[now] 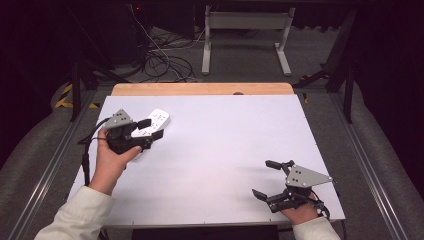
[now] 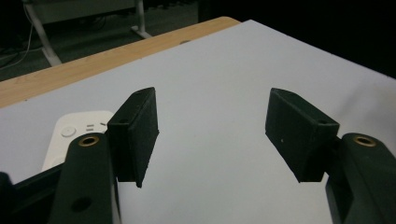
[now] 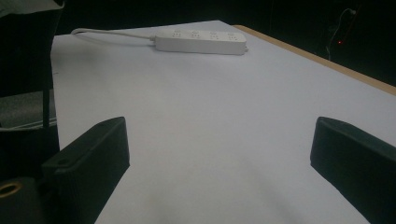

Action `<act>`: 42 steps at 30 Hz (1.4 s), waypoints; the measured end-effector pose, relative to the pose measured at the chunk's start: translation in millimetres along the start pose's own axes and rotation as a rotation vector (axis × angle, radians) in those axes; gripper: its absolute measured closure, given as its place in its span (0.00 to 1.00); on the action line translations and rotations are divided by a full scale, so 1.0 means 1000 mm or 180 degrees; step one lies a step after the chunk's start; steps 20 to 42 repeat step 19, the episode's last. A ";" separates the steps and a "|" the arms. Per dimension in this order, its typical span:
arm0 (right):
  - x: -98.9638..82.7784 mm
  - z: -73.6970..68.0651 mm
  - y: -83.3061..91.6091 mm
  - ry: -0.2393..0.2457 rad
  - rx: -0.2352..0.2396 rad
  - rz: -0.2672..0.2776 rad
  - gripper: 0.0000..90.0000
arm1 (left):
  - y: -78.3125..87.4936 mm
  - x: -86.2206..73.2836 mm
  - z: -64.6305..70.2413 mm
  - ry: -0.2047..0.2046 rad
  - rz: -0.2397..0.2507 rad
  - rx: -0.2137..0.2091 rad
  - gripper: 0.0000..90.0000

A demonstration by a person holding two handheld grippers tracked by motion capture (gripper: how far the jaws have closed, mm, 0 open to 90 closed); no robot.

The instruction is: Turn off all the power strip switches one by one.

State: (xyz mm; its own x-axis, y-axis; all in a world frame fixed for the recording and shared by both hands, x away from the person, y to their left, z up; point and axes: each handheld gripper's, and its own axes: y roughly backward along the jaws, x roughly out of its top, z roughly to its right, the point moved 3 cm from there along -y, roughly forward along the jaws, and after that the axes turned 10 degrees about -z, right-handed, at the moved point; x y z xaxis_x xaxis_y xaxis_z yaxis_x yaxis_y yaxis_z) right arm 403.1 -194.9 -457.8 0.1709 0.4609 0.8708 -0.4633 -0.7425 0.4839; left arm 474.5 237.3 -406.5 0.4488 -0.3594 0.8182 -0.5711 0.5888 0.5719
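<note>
1. We see the left gripper (image 1: 145, 131) held in the person's left hand (image 1: 112, 160) over the left part of the white rectangular tabletop (image 1: 220, 150), its jaws spread apart with only bare table between them

2. The long white plastic power strip (image 1: 152, 122) lies flat on the tabletop right at the left gripper; in the high view the jaws overlap its near end, and we cannot tell whether they touch it

3. In the left gripper view the power strip (image 2: 79, 133) sits just outside the left-hand jaw, partly hidden behind it, not between the pads

4. The right gripper (image 1: 267, 179) rests low at the near right corner of the table, held in the person's right hand (image 1: 300, 212), its jaws spread wide on nothing

5. From the right gripper the power strip (image 3: 201, 42) lies well ahead, far across the table, with its thin white cord (image 3: 112, 33) trailing off to one side

6. A light wooden strip (image 1: 200, 89) edges the table beyond both grippers
</note>
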 end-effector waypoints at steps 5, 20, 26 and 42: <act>-0.001 0.001 0.000 -0.0033 0.0011 0.0014 0.06 | 0.001 -0.027 0.018 -0.0187 0.0030 -0.0103 0.36; -0.002 0.002 -0.001 -0.0049 -0.0014 -0.0020 0.06 | -0.001 -0.099 0.047 -0.0478 -0.0012 -0.0331 0.33; -0.002 0.002 -0.001 -0.0049 -0.0014 -0.0020 0.06 | -0.001 -0.099 0.047 -0.0478 -0.0012 -0.0331 0.33; -0.002 0.002 -0.001 -0.0049 -0.0014 -0.0020 0.06 | -0.001 -0.099 0.047 -0.0478 -0.0012 -0.0331 0.33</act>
